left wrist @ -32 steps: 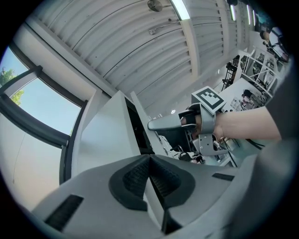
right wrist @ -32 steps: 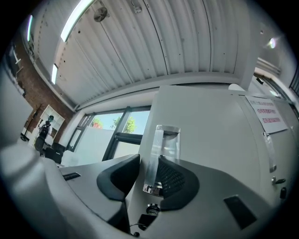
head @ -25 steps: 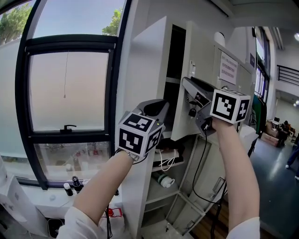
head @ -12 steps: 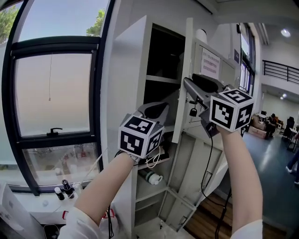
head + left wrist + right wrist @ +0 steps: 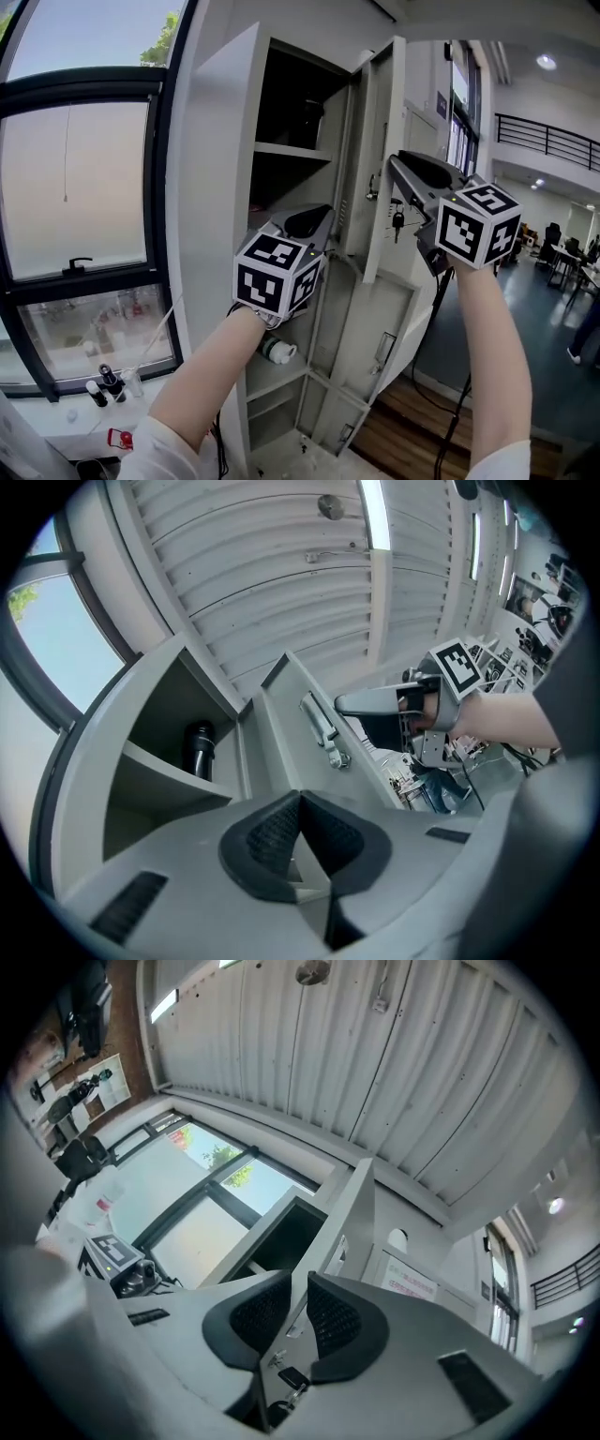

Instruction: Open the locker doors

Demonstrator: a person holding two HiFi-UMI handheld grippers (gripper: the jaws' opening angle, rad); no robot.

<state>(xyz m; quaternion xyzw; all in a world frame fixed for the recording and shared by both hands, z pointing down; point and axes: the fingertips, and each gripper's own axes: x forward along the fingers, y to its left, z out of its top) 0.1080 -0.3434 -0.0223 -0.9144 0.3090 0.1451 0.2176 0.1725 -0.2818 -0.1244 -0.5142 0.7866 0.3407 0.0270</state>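
One locker door [image 5: 384, 122] open | left gripper [image 5: 300, 806] fingers together | right gripper [image 5: 298, 1312] fingers closing on it

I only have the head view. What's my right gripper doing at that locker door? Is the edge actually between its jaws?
Observer: Yes. In the right gripper view the edge of the door runs between the pads of the right gripper, which are closing on it.
Operator: And the left one?
Observer: The left gripper has its jaws together at the tips, with nothing between them.
Operator: Anything in the top compartment? It's dark for me.
Observer: A dark bottle-shaped thing stands upright on the upper shelf.
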